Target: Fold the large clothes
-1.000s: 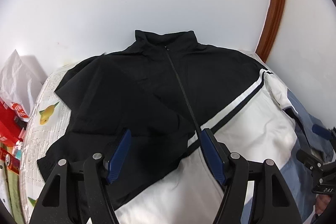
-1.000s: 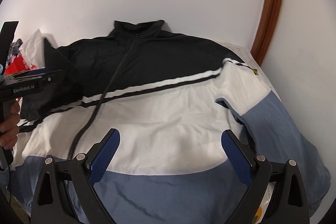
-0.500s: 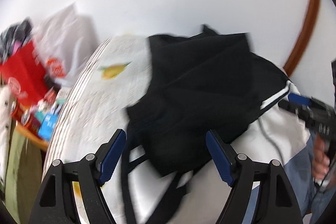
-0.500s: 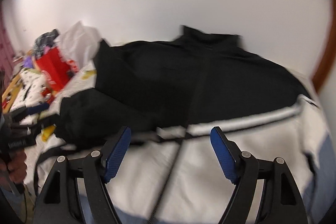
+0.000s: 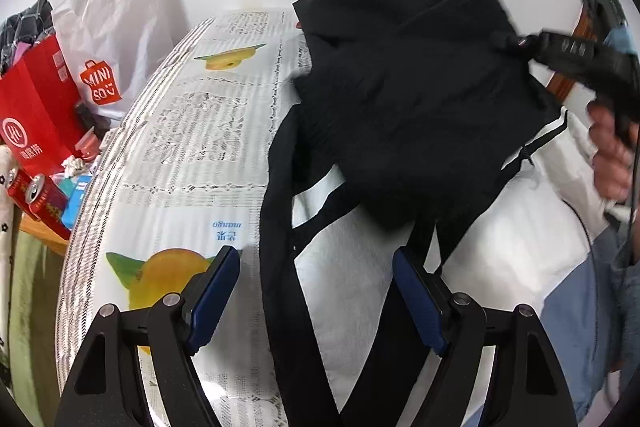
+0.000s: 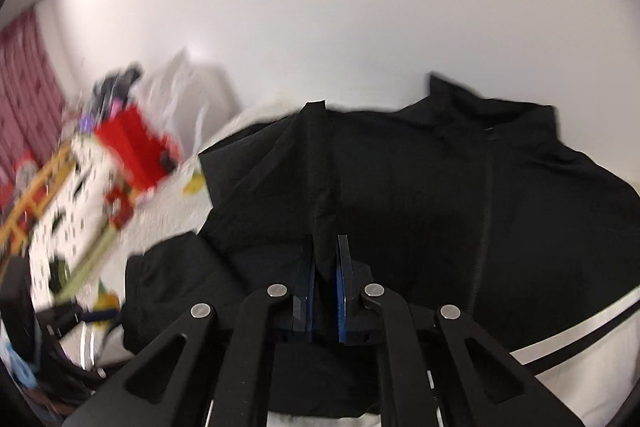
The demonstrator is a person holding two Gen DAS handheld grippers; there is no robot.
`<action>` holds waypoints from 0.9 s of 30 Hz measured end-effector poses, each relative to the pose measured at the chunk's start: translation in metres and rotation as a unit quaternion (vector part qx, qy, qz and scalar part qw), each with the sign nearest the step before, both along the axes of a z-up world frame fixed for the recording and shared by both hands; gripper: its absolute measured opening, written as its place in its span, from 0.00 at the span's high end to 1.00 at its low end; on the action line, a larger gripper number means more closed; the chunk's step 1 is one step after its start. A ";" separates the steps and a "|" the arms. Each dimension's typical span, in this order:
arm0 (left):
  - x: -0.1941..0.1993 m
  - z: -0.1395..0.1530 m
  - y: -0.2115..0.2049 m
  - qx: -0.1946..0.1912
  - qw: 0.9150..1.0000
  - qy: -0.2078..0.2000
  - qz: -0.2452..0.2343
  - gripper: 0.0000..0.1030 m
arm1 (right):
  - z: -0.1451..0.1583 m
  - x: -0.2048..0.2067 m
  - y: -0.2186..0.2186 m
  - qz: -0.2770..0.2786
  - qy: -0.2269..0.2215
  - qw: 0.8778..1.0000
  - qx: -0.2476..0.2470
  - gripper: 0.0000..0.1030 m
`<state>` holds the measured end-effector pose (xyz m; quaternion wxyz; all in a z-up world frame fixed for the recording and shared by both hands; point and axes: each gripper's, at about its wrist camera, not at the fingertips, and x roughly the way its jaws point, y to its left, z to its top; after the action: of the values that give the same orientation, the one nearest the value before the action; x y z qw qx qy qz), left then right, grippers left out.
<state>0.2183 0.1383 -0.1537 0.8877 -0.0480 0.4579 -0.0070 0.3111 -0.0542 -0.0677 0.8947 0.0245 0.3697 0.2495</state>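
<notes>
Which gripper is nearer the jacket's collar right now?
Right. The right gripper is closing on the black shoulder fold near the collar; the left gripper hangs over the lower sleeve.

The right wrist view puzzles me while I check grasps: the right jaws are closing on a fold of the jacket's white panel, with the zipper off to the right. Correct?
Not quite. In the right wrist view the right gripper is closing its jaws on a fold of the jacket's black fabric, not the white panel, which lies lower right. The zipper is indeed off to the right.
</notes>
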 end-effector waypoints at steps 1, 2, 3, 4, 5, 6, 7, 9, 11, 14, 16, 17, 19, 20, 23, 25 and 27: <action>0.000 -0.001 0.000 0.001 1.000 0.002 0.000 0.25 | 0.003 0.001 -0.011 -0.019 -0.002 1.000 0.012 0.93; 0.000 -0.002 0.000 0.004 1.000 0.006 0.001 0.25 | 0.004 0.006 -0.026 -0.047 -0.001 0.999 0.024 0.93; 0.000 -0.002 0.000 0.006 1.000 0.005 0.001 0.25 | 0.002 0.011 -0.038 -0.072 0.004 0.997 0.030 0.93; 0.000 -0.002 -0.001 0.009 1.000 0.004 0.001 0.25 | -0.001 0.016 -0.046 -0.089 0.013 0.996 0.029 0.93; 0.000 -0.002 -0.001 0.011 1.000 0.005 0.001 0.25 | -0.007 0.022 -0.053 -0.100 0.027 0.994 0.027 0.90; 0.000 -0.002 -0.002 0.012 1.000 0.005 0.001 0.25 | -0.015 0.029 -0.059 -0.116 0.049 0.992 0.018 0.89; 0.000 -0.002 -0.003 0.012 1.000 0.006 0.002 0.25 | -0.021 0.032 -0.063 -0.130 0.060 0.990 0.008 0.88; -0.001 0.000 -0.002 0.014 1.000 0.005 0.002 0.25 | -0.026 0.033 -0.067 -0.143 0.069 0.987 -0.009 0.83; -0.002 0.002 -0.001 0.015 1.000 0.003 0.005 0.25 | -0.024 0.025 -0.060 -0.130 0.062 0.989 -0.018 0.68; -0.006 0.011 0.004 0.016 1.000 -0.006 0.011 0.25 | -0.015 0.004 -0.025 -0.077 0.029 0.995 -0.062 0.48; -0.009 0.016 0.008 0.019 1.000 -0.013 0.016 0.25 | -0.013 -0.018 0.006 -0.024 0.008 0.995 -0.100 0.46; -0.010 0.018 0.010 0.021 0.999 -0.016 0.021 0.25 | -0.016 -0.027 0.025 0.008 0.004 0.993 -0.117 0.43; -0.012 0.019 0.013 0.021 0.999 -0.017 0.025 0.25 | -0.023 -0.041 0.055 0.053 0.004 0.989 -0.135 0.39; -0.013 0.018 0.014 0.018 0.999 -0.014 0.026 0.25 | -0.027 -0.046 0.070 0.070 0.005 0.987 -0.141 0.39; -0.017 0.013 0.017 0.007 1.000 -0.006 0.026 0.25 | -0.040 -0.055 0.106 0.110 0.004 0.981 -0.159 0.39; -0.019 0.011 0.018 0.000 1.000 -0.002 0.027 0.25 | -0.049 -0.055 0.125 0.121 0.003 0.977 -0.175 0.39; -0.021 0.010 0.019 -0.004 1.000 -0.001 0.027 0.25 | -0.061 -0.051 0.138 0.125 0.019 0.975 -0.183 0.39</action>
<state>0.1975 0.1572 -0.1434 0.8880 -0.0637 0.4552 0.0155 0.2598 0.0842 -0.1284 0.8386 -0.1811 0.4264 0.2866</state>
